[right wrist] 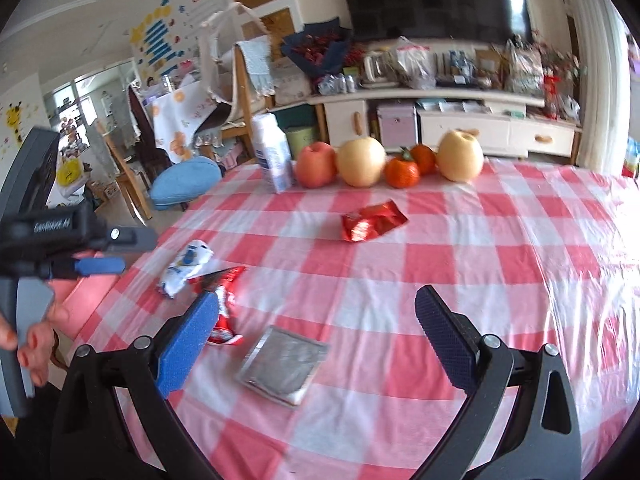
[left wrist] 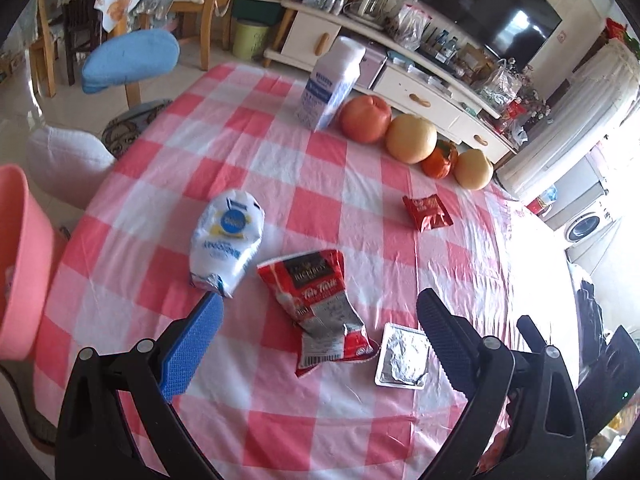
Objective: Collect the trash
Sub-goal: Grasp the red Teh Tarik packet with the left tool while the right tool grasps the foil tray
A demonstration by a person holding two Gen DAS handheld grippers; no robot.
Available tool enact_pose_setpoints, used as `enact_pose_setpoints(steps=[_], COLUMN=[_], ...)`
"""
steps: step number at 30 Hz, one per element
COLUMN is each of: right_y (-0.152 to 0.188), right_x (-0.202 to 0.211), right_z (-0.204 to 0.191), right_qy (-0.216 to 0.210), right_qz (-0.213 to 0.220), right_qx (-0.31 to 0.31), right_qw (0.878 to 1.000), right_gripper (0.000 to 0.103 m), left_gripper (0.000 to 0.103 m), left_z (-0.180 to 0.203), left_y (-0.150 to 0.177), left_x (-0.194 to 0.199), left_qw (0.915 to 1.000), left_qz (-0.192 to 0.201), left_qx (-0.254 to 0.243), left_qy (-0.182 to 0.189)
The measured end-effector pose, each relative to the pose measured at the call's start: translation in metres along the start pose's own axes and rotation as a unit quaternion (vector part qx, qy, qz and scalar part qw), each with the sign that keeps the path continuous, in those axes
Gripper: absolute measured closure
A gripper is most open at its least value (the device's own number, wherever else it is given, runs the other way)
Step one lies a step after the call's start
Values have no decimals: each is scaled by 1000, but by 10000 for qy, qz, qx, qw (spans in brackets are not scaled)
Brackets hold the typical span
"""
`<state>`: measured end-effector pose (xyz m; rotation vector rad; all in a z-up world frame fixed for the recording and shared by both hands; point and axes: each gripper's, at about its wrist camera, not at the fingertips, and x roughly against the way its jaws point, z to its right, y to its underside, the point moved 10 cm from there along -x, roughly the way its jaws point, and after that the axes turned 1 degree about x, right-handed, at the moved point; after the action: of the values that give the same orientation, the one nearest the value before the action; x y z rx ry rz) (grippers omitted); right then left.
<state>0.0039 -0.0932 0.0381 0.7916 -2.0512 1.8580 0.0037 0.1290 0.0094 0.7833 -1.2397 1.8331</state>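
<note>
Trash lies on the checked tablecloth (left wrist: pixel 280 168): a white and blue wrapper (left wrist: pixel 227 242), a red and black snack bag (left wrist: pixel 324 304), a silver foil tray (left wrist: pixel 404 356) and a small red packet (left wrist: pixel 427 212). My left gripper (left wrist: pixel 320 308) is open above the red snack bag, empty. My right gripper (right wrist: pixel 316 312) is open above the foil tray (right wrist: pixel 284 364), empty. The right wrist view also shows the white wrapper (right wrist: pixel 185 267), the snack bag (right wrist: pixel 224 304), the red packet (right wrist: pixel 372 221) and the left gripper (right wrist: pixel 100 266) at the table's left edge.
A pink basin (left wrist: pixel 20 264) sits beside the table at the left. A white milk carton (left wrist: pixel 330 84), an apple (left wrist: pixel 366 118), two pears and persimmons (left wrist: pixel 440 158) line the far edge. A blue stool (left wrist: pixel 132 60) and a TV cabinet (right wrist: pixel 460 120) stand beyond.
</note>
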Motion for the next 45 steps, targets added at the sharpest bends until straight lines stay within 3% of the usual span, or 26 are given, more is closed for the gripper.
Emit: enact_pose_setpoints(steps=[8, 18, 24, 28, 32, 42, 45], right_y=[31, 58, 57, 57, 57, 65, 69], right_x=[-18, -35, -47, -50, -52, -65, -69], right_z=[-12, -39, -39, -40, -41, -46, -45], right_qy=[-433, -548, -502, -561, -565, -344, -307], right_qz=[-778, -1099, -1114, -1114, -1116, -1193, -1276], right_qx=[283, 567, 642, 604, 636, 1042, 1096], right_qw=[9956, 9908, 9904, 9903, 9901, 9868, 9853], right_gripper=[4, 4, 4, 4, 4, 7, 20], left_gripper=[7, 7, 8, 25, 28, 49, 50], left_z=[10, 9, 16, 16, 12, 10, 10], left_y=[27, 28, 29, 31, 30, 30, 30], left_x=[-38, -64, -72, -78, -83, -87, -87], left_qw=[9987, 9964, 9955, 9943, 9936, 9934, 9939], left_qz=[-445, -556, -538, -616, -629, -653, -656], left_qx=[4, 36, -173, -280, -295, -443, -442], left_qy=[-263, -634, -759, -822, -889, -832, -764])
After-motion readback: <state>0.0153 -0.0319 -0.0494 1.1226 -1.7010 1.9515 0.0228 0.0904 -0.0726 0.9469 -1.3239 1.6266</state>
